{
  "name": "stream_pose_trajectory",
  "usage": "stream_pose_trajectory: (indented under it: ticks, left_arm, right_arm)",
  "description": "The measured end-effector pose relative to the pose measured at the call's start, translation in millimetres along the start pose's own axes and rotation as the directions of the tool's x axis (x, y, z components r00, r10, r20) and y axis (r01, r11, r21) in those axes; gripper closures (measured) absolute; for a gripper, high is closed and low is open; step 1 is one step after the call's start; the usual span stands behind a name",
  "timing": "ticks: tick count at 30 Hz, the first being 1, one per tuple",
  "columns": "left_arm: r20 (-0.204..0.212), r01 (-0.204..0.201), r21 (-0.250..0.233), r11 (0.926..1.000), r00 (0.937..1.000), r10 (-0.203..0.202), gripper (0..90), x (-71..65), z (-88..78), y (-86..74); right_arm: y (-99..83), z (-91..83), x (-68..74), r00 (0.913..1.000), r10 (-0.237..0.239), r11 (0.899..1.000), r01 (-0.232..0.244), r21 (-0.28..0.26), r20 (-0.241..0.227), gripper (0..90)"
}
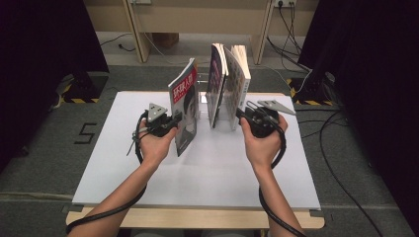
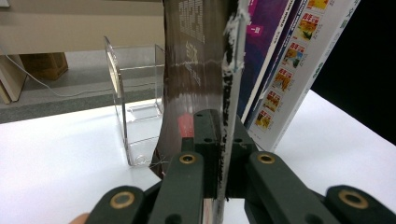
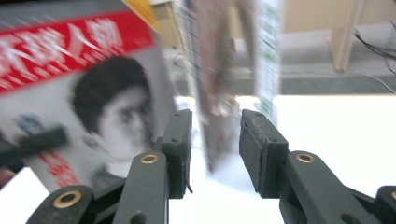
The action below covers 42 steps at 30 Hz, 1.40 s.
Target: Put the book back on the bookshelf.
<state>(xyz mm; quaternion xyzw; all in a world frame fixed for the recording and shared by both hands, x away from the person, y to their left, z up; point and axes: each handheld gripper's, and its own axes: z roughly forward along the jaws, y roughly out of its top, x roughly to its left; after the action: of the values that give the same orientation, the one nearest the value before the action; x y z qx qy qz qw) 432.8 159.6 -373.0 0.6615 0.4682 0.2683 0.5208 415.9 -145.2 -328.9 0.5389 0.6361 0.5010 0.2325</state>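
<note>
Left gripper (image 1: 170,123) is clamped on the lower edge of the red-cover magazine (image 1: 184,106), holding it upright above the white board (image 1: 207,173), just left of the clear holder (image 2: 135,116). In the left gripper view the jaws pinch the magazine edge flat between the pads. Right gripper (image 1: 244,117) is unclenched, nothing between the pads; it sits at the right side of the holder, jaws aimed at the standing magazines (image 1: 227,84) that lean in it. Step, as I read it: slotting the red magazine into the holder beside the others while the right gripper steadies or parts the stack. Next move needs the bottom edge lined up with a free slot, then lowered straight. Magazine long axis runs near vertical, top tilted slightly away and left, cover facing the right gripper, spine side toward the holder as far as I can tell.
</note>
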Motion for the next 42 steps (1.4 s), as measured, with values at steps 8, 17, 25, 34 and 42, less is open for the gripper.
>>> stream_pose_trajectory:
  ticks: [8, 17, 25, 34, 42]
  left_arm:
    - [0.003, 0.015, -0.006, 0.9999, 0.9999, -0.015, 86.8, 8.0, -5.5, 1.5]
    - [-0.007, 0.022, -0.018, 0.9996, 0.9997, -0.022, 86.8, 16.4, -14.3, 4.0]
    - [-0.026, 0.02, -0.027, 0.9995, 0.9994, -0.02, 86.8, 20.7, -19.7, 7.5]
    - [-0.017, 0.031, -0.041, 0.9987, 0.9994, -0.031, 86.8, 18.2, -5.1, 23.2]
    - [-0.026, 0.01, -0.083, 0.9965, 0.9996, -0.013, 86.7, 13.4, 8.6, 45.3]
  right_arm:
    - [-46.8, -17.2, -45.6, 0.993, 0.055, 0.997, -0.06, 0.04, 0.104, 64.1]
    - [-85.0, -27.1, -71.8, 0.9833, 0.092, 0.992, -0.104, 0.07, 0.157, 63.7]
    - [-105.8, -29.7, -81.8, 0.9752, 0.125, 0.985, -0.144, 0.094, 0.183, 63.6]
    - [-112.4, -31.1, -89.6, 0.9724, 0.121, 0.984, -0.144, 0.103, 0.199, 63.7]
    - [-113.6, -34.2, -96.3, 0.9697, 0.127, 0.984, -0.15, 0.099, 0.209, 63.8]
